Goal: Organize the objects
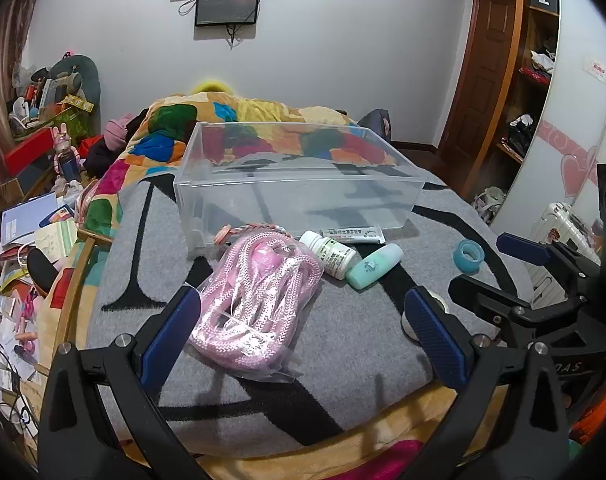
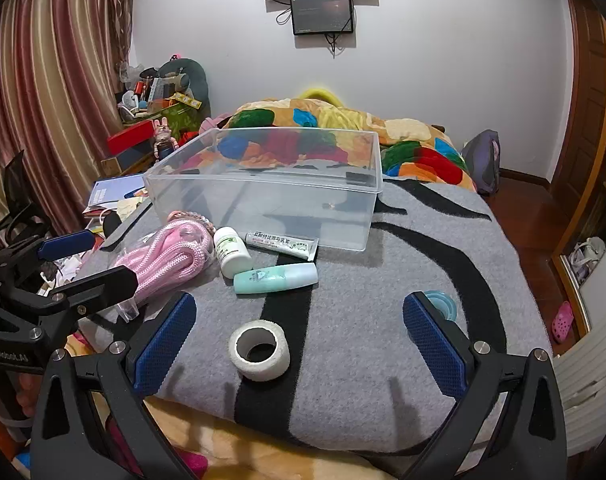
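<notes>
A clear plastic bin [image 1: 299, 184] [image 2: 271, 188] stands empty on the grey and black blanket. In front of it lie a bagged pink rope [image 1: 255, 304] [image 2: 171, 260], a white pill bottle [image 1: 333, 254] [image 2: 231, 252], a white ointment tube [image 1: 353, 235] [image 2: 283, 245], a mint green bottle [image 1: 375, 266] [image 2: 277, 277], a blue tape roll [image 1: 468, 255] [image 2: 443, 304] and a white tape roll [image 2: 259, 349]. My left gripper [image 1: 303, 328] is open and empty, around the rope's near end. My right gripper [image 2: 301, 340] is open and empty, astride the white tape roll.
The blanket [image 2: 383, 320] lies on a bed with a colourful quilt [image 1: 239, 128] behind the bin. Cluttered papers and boxes [image 1: 31, 240] sit left of the bed. A wooden wardrobe [image 1: 515, 80] and door stand at the right.
</notes>
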### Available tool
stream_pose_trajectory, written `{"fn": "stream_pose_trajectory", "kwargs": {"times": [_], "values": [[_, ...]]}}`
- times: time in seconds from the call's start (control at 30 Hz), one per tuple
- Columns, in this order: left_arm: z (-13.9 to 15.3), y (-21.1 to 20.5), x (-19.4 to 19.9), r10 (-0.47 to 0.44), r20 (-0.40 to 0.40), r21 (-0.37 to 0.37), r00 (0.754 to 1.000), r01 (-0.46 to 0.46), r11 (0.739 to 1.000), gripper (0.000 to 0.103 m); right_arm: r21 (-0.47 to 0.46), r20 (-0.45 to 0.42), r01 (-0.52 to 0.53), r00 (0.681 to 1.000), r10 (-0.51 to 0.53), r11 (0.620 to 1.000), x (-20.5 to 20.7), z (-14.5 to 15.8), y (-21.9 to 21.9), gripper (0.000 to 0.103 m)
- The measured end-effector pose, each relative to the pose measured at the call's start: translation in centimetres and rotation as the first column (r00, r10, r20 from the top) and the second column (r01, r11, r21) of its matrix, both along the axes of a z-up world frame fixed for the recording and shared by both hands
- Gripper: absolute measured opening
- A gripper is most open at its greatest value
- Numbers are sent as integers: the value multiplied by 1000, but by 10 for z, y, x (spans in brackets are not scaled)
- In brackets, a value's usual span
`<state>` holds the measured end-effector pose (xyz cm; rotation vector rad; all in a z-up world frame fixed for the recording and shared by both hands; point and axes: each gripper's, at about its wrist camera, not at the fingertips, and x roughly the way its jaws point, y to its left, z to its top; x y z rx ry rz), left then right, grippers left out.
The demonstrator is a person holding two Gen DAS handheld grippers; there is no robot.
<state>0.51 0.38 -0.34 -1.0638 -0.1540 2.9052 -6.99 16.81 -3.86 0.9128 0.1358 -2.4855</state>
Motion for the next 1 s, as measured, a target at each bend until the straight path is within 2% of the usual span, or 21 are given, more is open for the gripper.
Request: {"fn": "stream_pose_trajectory", "kwargs": {"times": [1.0], "values": [[2,0,1,5,10,9,1000,-5,1000,103,-1,1,-1,1000,1,1000,0,0,-1,103]]}}
